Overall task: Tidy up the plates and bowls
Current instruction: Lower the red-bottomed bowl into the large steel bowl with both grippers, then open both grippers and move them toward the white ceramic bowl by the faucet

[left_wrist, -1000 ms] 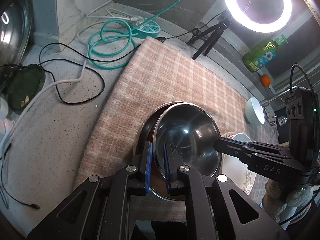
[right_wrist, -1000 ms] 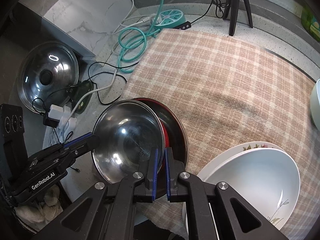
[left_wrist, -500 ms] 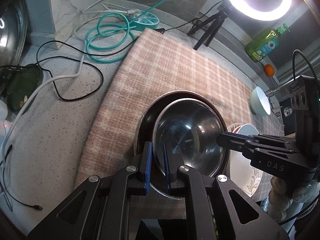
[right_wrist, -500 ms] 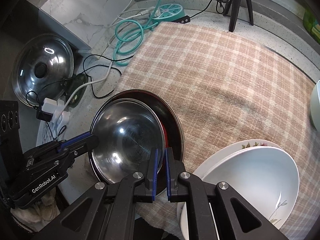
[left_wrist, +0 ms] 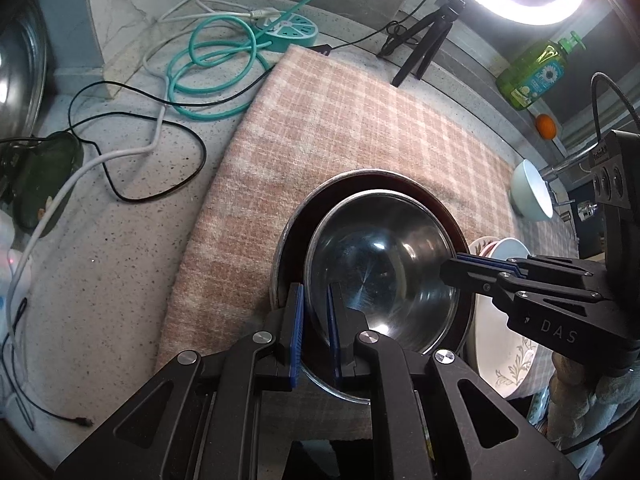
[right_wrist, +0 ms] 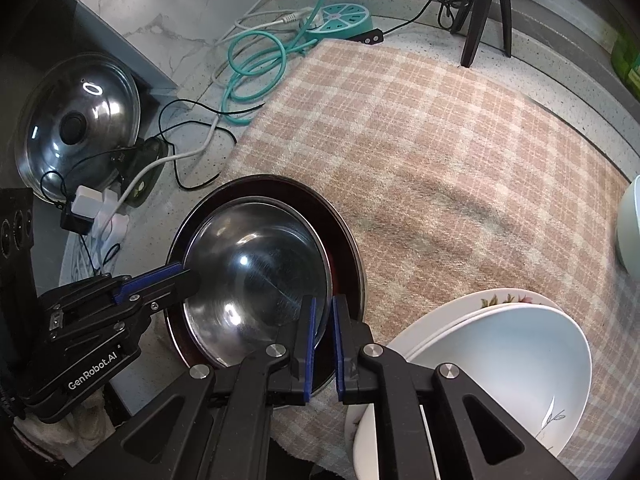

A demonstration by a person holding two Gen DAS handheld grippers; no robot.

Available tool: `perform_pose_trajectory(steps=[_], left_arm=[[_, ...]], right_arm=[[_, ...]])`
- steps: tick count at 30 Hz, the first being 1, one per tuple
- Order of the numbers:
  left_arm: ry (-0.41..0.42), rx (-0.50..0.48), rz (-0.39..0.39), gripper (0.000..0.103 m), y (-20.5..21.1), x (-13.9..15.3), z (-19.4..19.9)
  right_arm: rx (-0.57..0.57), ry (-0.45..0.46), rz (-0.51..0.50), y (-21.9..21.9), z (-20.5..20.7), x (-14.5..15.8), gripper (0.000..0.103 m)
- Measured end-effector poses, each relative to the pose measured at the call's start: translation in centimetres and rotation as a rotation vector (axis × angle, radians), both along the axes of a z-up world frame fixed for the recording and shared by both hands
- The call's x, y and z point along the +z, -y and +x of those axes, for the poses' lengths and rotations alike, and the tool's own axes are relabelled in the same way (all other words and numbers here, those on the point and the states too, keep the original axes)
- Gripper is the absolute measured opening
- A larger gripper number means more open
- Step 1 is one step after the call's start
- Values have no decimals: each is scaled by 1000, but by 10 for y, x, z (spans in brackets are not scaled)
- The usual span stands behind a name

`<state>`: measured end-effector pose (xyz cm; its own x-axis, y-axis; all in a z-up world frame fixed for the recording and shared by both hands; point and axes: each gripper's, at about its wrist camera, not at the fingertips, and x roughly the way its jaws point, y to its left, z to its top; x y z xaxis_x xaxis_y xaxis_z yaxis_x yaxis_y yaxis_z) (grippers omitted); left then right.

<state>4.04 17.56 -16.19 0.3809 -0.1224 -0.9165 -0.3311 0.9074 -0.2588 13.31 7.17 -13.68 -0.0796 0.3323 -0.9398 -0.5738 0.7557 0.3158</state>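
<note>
Where jaws grip, steel bowl point(left_wrist: 380, 264) rim hidden.

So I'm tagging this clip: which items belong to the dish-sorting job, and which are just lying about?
Job: steel bowl, dark red-lined bowl under it, white bowl, floral plate, pale bowl.

Lying about: teal power strip, pot lid, soap bottle, tripod.
</note>
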Motion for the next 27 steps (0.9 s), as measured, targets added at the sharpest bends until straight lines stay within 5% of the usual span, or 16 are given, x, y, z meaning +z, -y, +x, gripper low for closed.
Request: perform_pose_trajectory(steps=[19,27], left_arm=[[-11,-6,-11,12,-2,-3,1],[-13,-36,18,12,0,4,7]], right_arm=[[9,24,33,2,-1,10,14],[-101,86,150,20,6,36,22]])
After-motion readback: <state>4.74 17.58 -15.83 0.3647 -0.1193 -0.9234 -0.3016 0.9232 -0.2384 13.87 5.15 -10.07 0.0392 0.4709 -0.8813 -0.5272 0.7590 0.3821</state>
